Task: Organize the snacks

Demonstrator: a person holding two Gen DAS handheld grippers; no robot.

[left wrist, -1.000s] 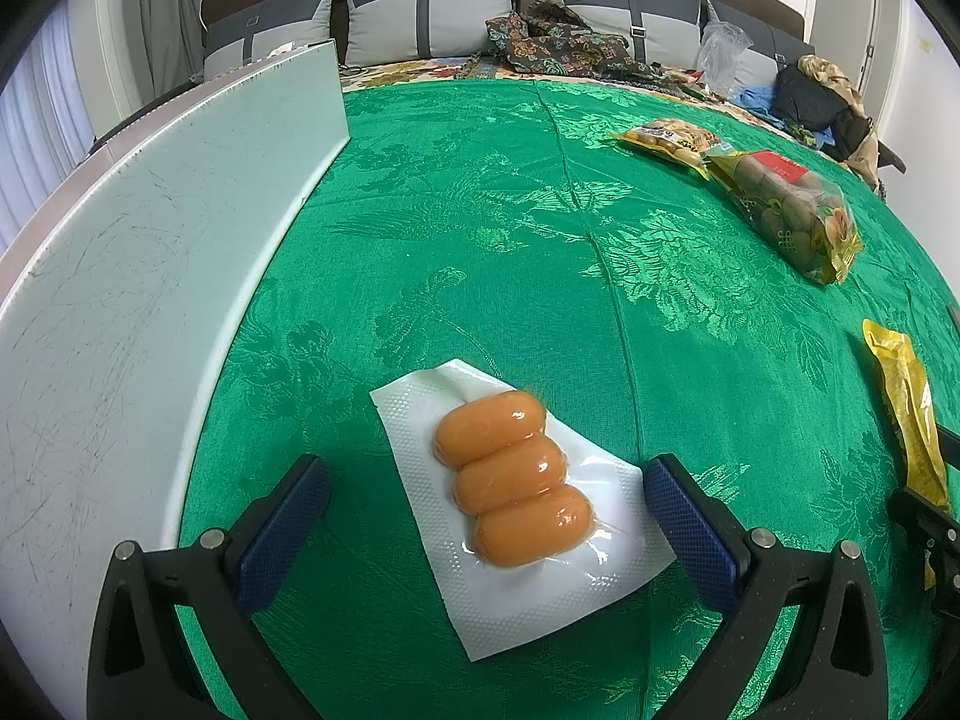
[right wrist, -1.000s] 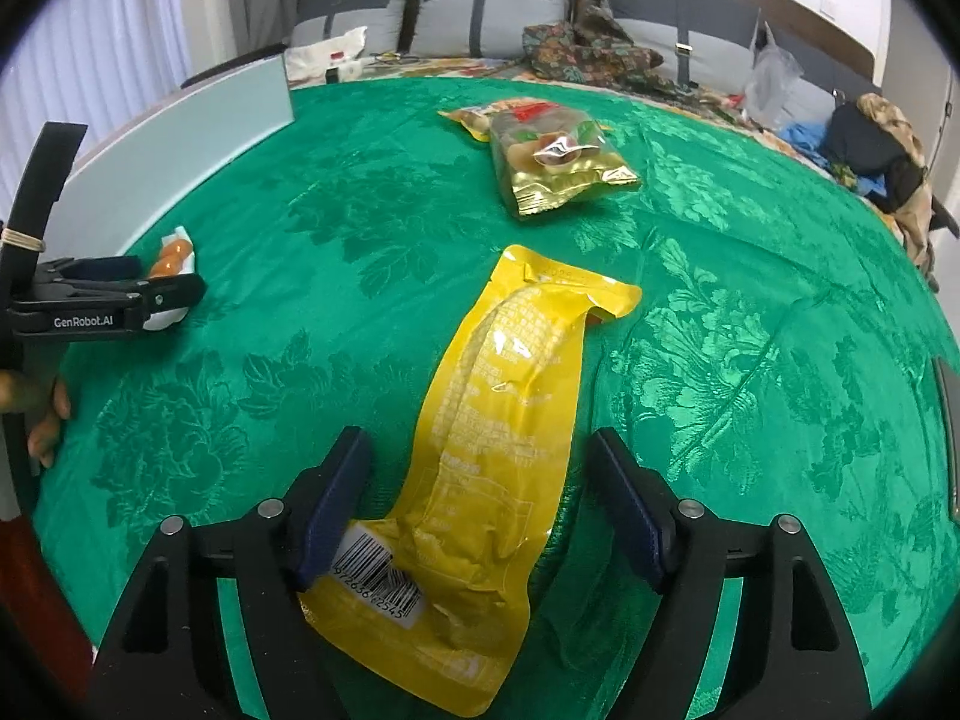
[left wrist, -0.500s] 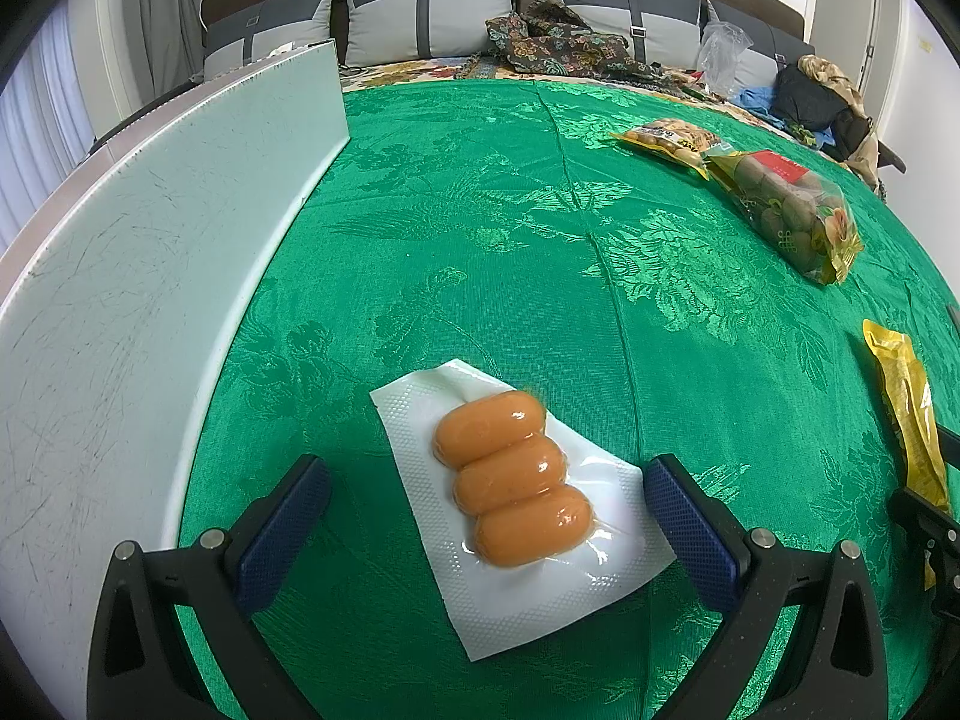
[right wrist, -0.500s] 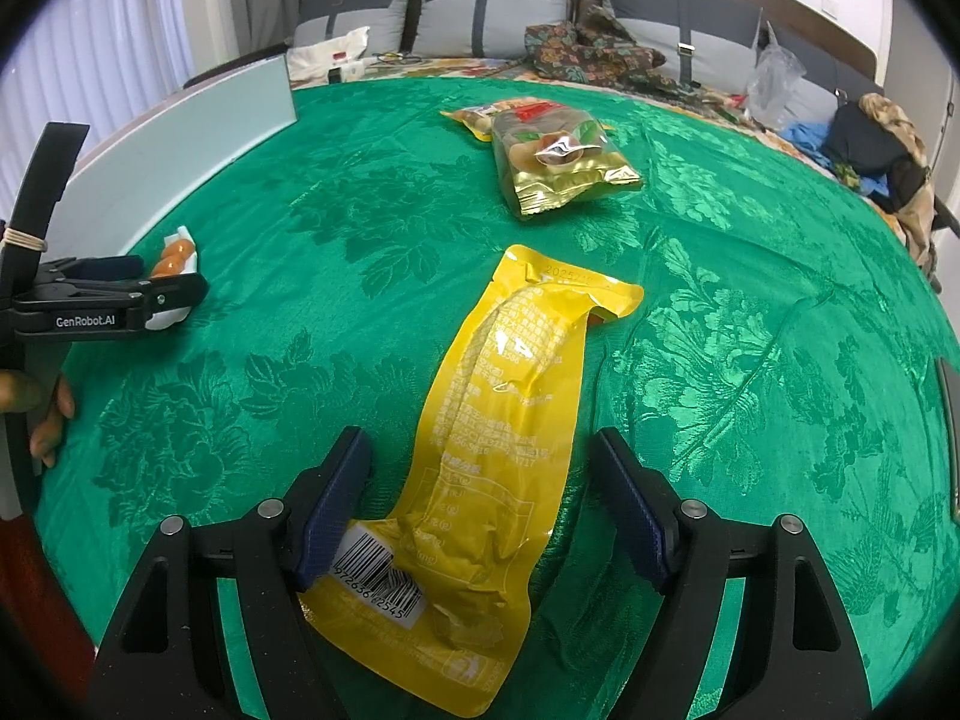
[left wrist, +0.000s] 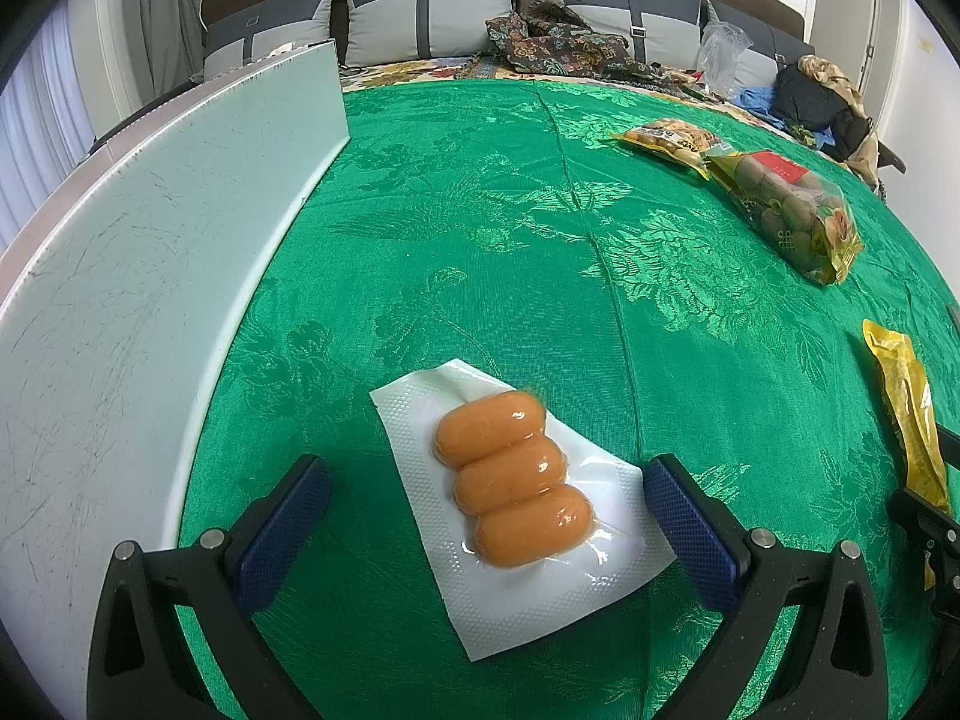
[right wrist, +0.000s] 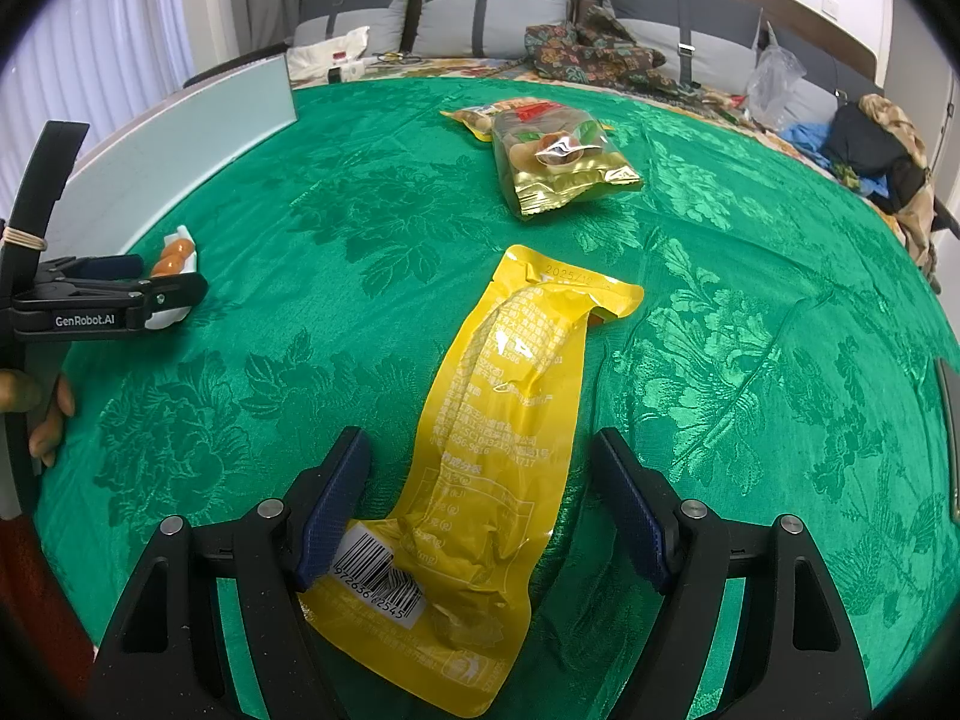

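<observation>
A clear vacuum pack of three orange sausages (left wrist: pixel 516 480) lies on the green cloth between the wide-open fingers of my left gripper (left wrist: pixel 486 510), not touching either pad. A long yellow snack pouch (right wrist: pixel 498 438) lies between the open fingers of my right gripper (right wrist: pixel 480 498); its barcode end touches the left pad (right wrist: pixel 333 504). The pouch also shows in the left wrist view (left wrist: pixel 906 414). The left gripper (right wrist: pixel 174 285) and the sausage pack (right wrist: pixel 174 255) show at the left of the right wrist view.
A gold bag of round snacks (right wrist: pixel 558 156) and a smaller yellow pack (left wrist: pixel 666 138) behind it lie at the far side. A pale upright board (left wrist: pixel 150 252) runs along the table's left edge. Cushions and clothes (left wrist: pixel 570 42) lie beyond the table.
</observation>
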